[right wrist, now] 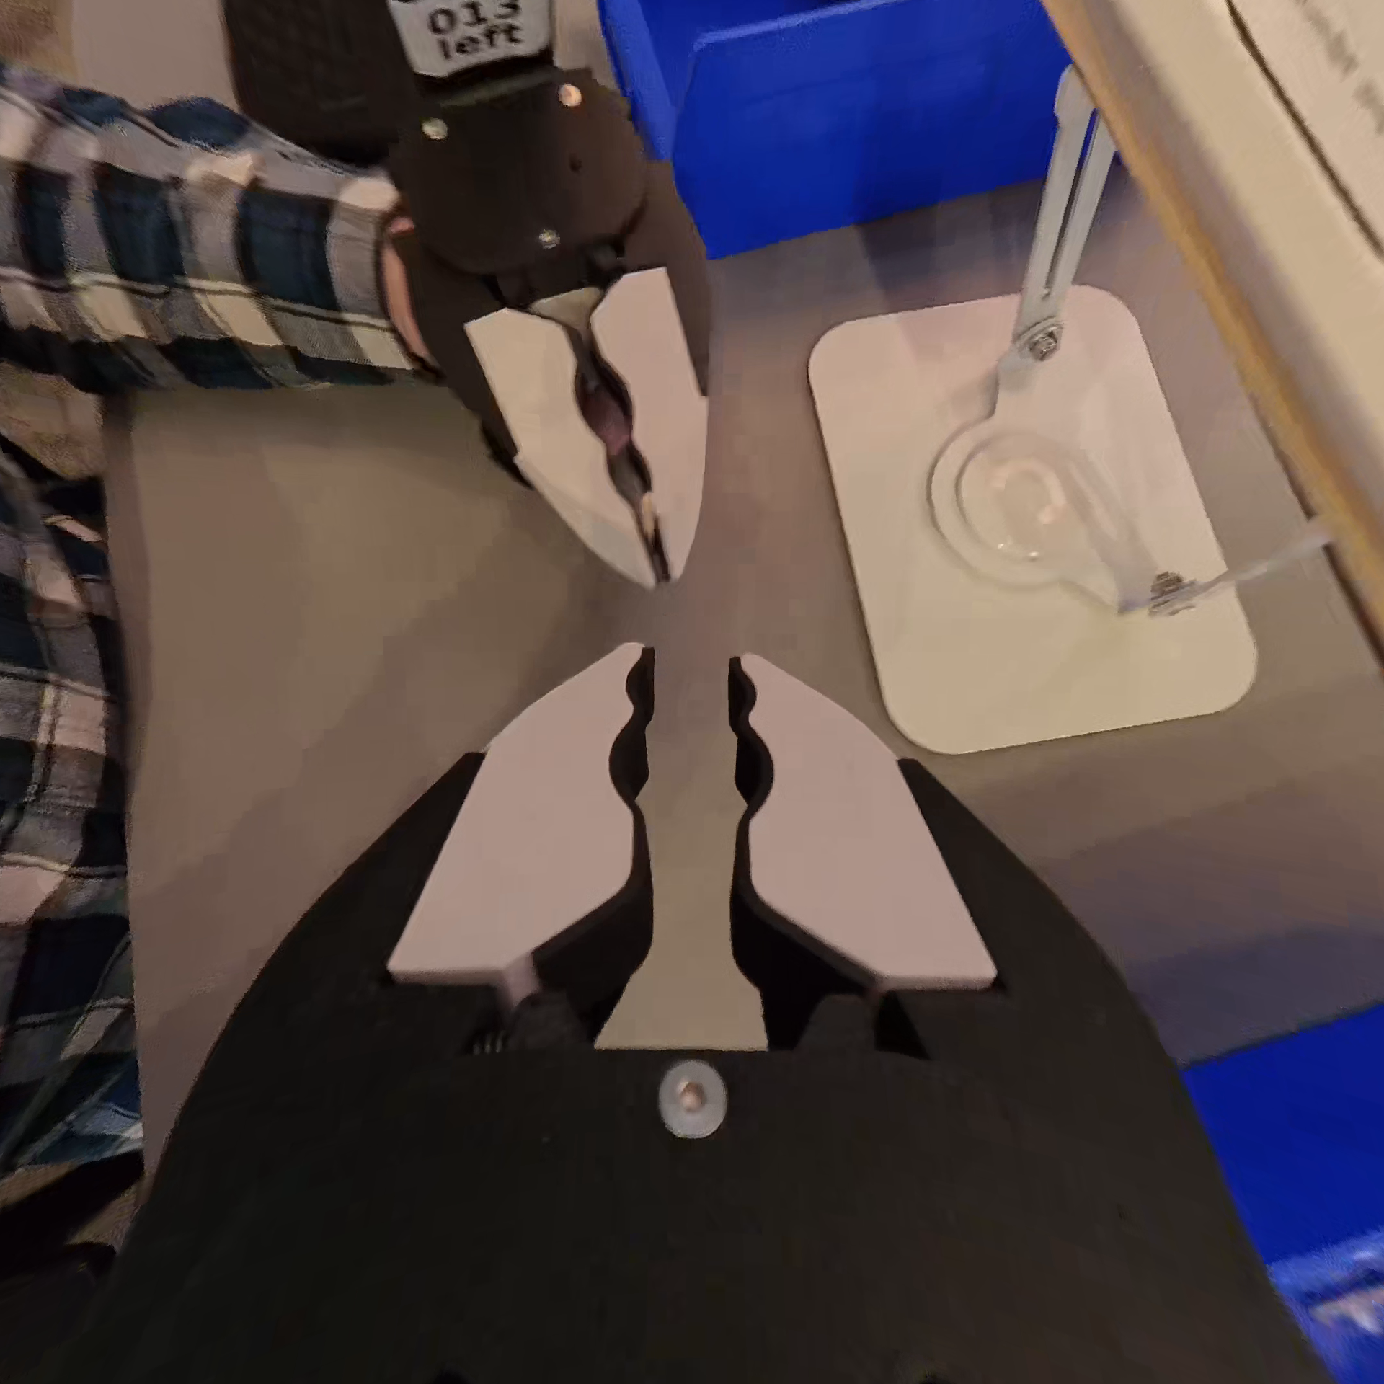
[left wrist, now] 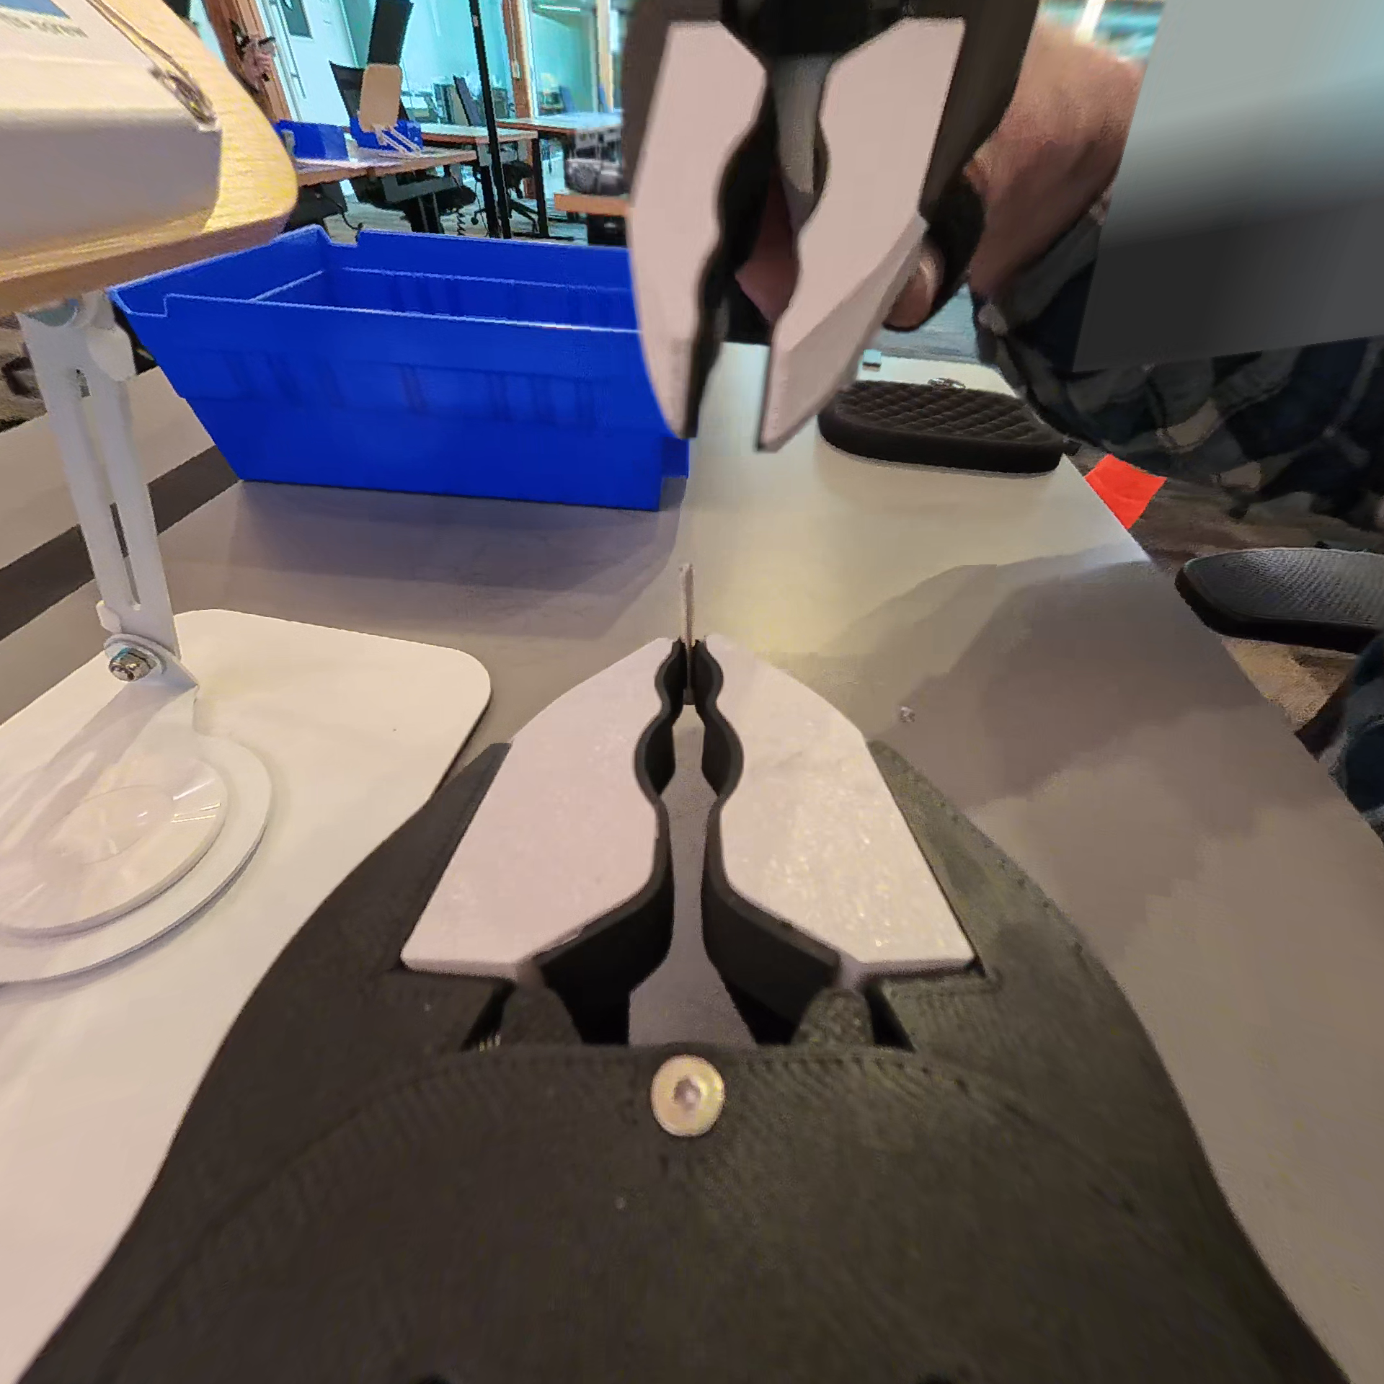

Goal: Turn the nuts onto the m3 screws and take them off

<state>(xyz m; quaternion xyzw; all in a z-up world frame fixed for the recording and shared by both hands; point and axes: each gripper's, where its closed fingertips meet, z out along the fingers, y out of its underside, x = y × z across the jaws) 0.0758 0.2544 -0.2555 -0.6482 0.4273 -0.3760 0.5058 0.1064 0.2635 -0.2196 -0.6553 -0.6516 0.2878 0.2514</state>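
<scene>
My left gripper (left wrist: 687, 645) is shut on a thin grey pin-like sliver (left wrist: 685, 603) that sticks straight out past its fingertips, above the grey table (left wrist: 861, 569). In the right wrist view the left gripper (right wrist: 659, 577) hangs closed just ahead of my right gripper, tips pointing down at the table (right wrist: 337, 599). My right gripper (right wrist: 690, 659) is open, with only bare table showing between its pads. It also shows in the left wrist view (left wrist: 728, 438), hanging from above with its tips apart, a little beyond the sliver's end and not touching it.
A blue bin (left wrist: 419, 404) stands at the back of the table and also shows in the right wrist view (right wrist: 861, 112). A white stand on a white base plate (left wrist: 337, 711) carries a wooden board (left wrist: 247, 217). A black mesh pad (left wrist: 936, 427), a plaid sleeve (right wrist: 187, 247) and a second blue bin (right wrist: 1303, 1138) are nearby.
</scene>
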